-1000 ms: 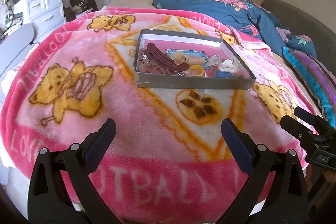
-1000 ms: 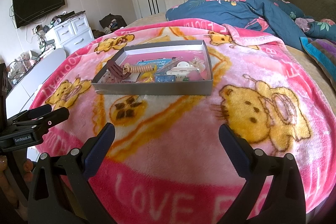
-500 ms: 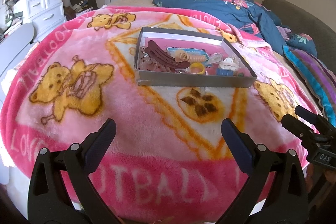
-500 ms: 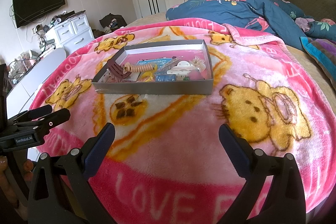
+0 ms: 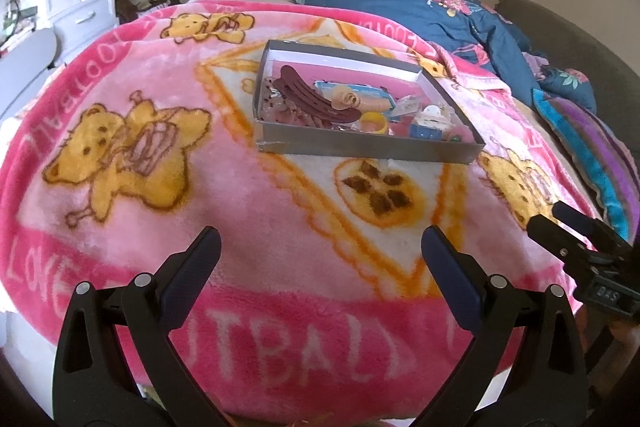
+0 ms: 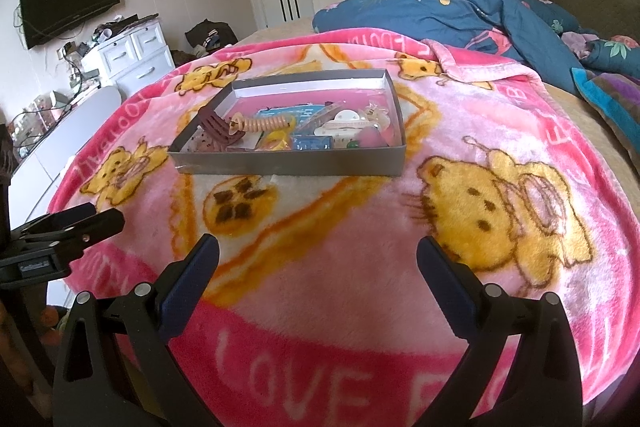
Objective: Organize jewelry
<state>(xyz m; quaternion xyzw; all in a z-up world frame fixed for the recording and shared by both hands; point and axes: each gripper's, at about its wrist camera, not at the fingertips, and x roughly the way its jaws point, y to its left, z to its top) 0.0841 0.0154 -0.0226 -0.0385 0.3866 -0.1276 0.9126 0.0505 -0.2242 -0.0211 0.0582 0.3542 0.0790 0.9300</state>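
A shallow grey box (image 5: 360, 147) with a pink floor sits on the pink bear blanket (image 5: 160, 219); it also shows in the right wrist view (image 6: 288, 163). In it lie a dark red hair clip (image 5: 316, 99), a beige spiral hair tie (image 5: 360, 102), a yellow ring (image 5: 374, 125), a white clip (image 6: 346, 121) and a blue packet (image 6: 312, 143). My left gripper (image 5: 320, 251) is open and empty, well short of the box. My right gripper (image 6: 318, 251) is open and empty, also short of the box.
A dark blue floral duvet (image 6: 460, 7) is bunched at the far right of the bed. A striped pillow (image 5: 592, 147) lies right. A white dresser (image 6: 132, 55) and a wall TV (image 6: 68, 7) stand left. The blanket drops off at the near edge.
Both grippers have edged slightly toward the box and stay open. Nothing in the box has moved.
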